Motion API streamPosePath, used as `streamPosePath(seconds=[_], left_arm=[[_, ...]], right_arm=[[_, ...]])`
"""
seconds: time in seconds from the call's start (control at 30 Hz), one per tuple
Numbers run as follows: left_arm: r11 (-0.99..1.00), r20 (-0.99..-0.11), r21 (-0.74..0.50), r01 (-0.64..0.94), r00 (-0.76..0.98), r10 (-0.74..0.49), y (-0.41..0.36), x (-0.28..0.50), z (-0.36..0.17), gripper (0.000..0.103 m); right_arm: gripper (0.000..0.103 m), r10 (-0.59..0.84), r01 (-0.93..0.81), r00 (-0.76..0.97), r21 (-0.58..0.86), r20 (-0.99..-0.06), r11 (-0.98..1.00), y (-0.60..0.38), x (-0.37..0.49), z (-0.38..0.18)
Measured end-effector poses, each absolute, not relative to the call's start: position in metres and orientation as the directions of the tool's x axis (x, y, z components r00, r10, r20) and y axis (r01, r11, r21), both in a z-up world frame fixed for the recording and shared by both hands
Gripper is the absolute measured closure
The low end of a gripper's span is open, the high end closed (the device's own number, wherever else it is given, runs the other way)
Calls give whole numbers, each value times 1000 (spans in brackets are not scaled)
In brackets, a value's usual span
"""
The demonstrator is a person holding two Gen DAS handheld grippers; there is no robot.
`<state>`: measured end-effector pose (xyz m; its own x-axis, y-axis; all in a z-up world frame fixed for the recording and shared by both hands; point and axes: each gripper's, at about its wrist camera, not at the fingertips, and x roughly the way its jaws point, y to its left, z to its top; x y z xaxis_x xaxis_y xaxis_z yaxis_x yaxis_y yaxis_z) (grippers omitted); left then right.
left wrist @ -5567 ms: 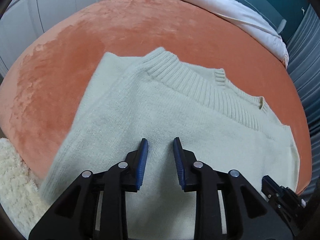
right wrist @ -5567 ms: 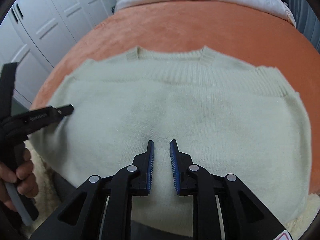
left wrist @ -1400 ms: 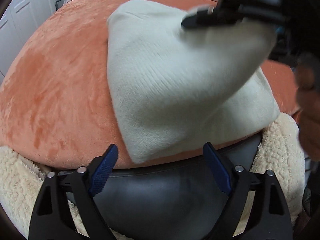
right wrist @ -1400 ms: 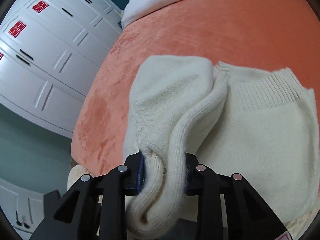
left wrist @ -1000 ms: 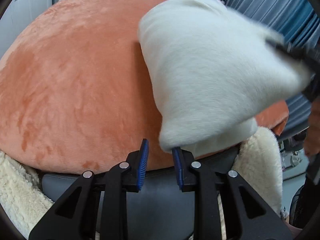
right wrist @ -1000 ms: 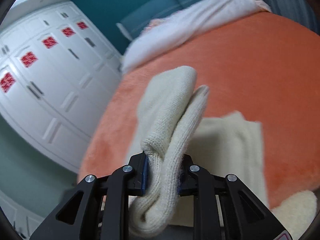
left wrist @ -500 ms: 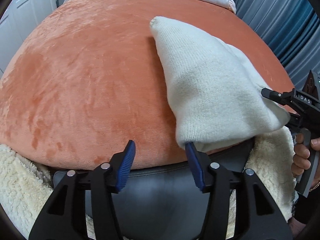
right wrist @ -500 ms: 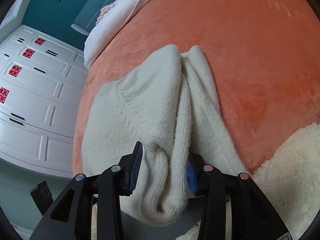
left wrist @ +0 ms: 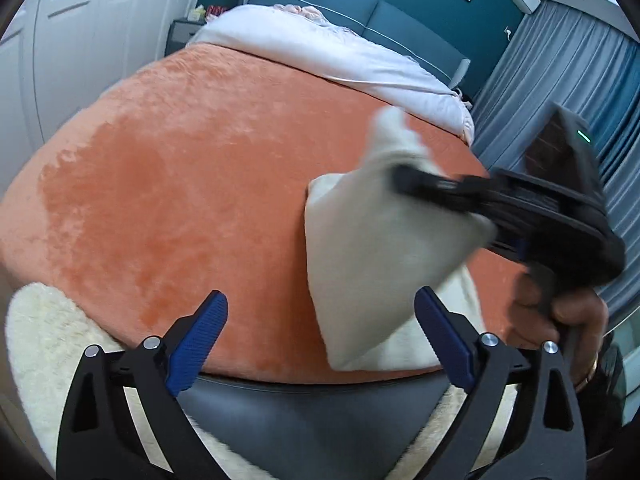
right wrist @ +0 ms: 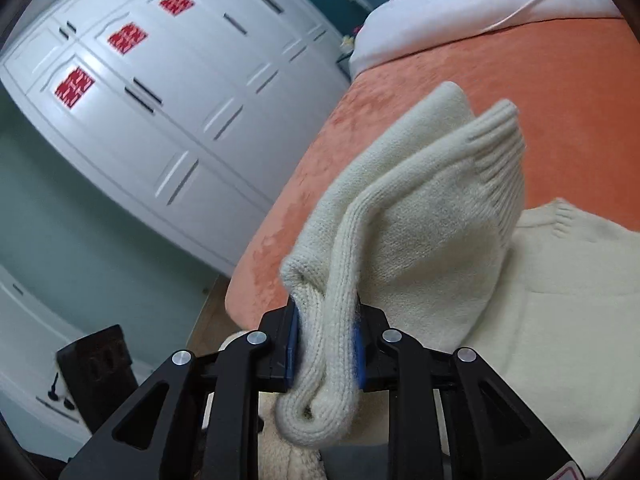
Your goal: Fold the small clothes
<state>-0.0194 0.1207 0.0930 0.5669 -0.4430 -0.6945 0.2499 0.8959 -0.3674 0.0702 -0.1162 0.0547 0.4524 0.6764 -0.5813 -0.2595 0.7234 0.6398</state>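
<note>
Cream ribbed knit sweater (right wrist: 420, 216) is bunched and clamped by the right gripper (right wrist: 325, 354); the left gripper (left wrist: 320, 344), just opened wide, holds nothing.

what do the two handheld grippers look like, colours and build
Both the left gripper and the right gripper are black plastic with angular, cut-out finger arms, silver pivot bolts and ribbed blue pads. The left wrist view shows a small green light on the right gripper's body.
</note>
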Motion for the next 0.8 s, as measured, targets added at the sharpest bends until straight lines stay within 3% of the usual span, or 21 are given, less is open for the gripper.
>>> streamPosePath(seconds=[0.13, 0.23, 0.27, 0.47, 0.5, 0.57, 0.63, 0.67, 0.7, 0.73, 0.77, 0.8], left_arm=[[912, -728, -370, 175, 555, -402, 144, -18, 74, 8], [916, -764, -388, 105, 519, -383, 152, -9, 51, 8], [909, -766, -408, 89, 507, -394, 152, -4, 44, 8], [919, -816, -393, -24, 470, -337, 152, 25, 12, 7], [923, -832, -379, -61, 459, -311, 152, 32, 5, 8], [924, -856, -356, -138, 445, -263, 157, 38, -9, 8], [917, -873, -332, -220, 439, -211, 163, 43, -20, 8], [912, -882, -325, -250, 428, -197, 166, 47, -26, 12], [906, -885, -334, -259, 416, -207, 169, 51, -33, 36], [898, -884, -361, -250, 400, -244, 171, 58, -39, 48], [894, -880, -379, -239, 391, -269, 171, 61, -41, 64], [895, -871, -385, -226, 408, -273, 169, 62, -35, 81]], right_arm=[[76, 712, -240, 309, 673, -631, 700, -71, 92, 30], [61, 787, -294, 375, 742, -490, 603, -101, 71, 44], [54, 771, -282, 413, 737, -485, 614, -117, 64, 47], [49, 364, 115, 595, 524, -716, 844, -263, 15, 15], [45, 260, 219, 587, 460, -767, 861, -289, 3, 2], [44, 119, 351, 542, 353, -832, 867, -322, -12, -22], [44, 98, 409, 494, 331, -864, 851, -340, -13, -44], [44, 111, 427, 483, 344, -869, 836, -347, -13, -56], [44, 133, 430, 486, 369, -864, 824, -350, -12, -64], [45, 158, 423, 489, 392, -858, 817, -350, -10, -69], [60, 179, 410, 489, 406, -854, 817, -347, -7, -69], [85, 158, 398, 480, 374, -863, 838, -342, -2, -70]])
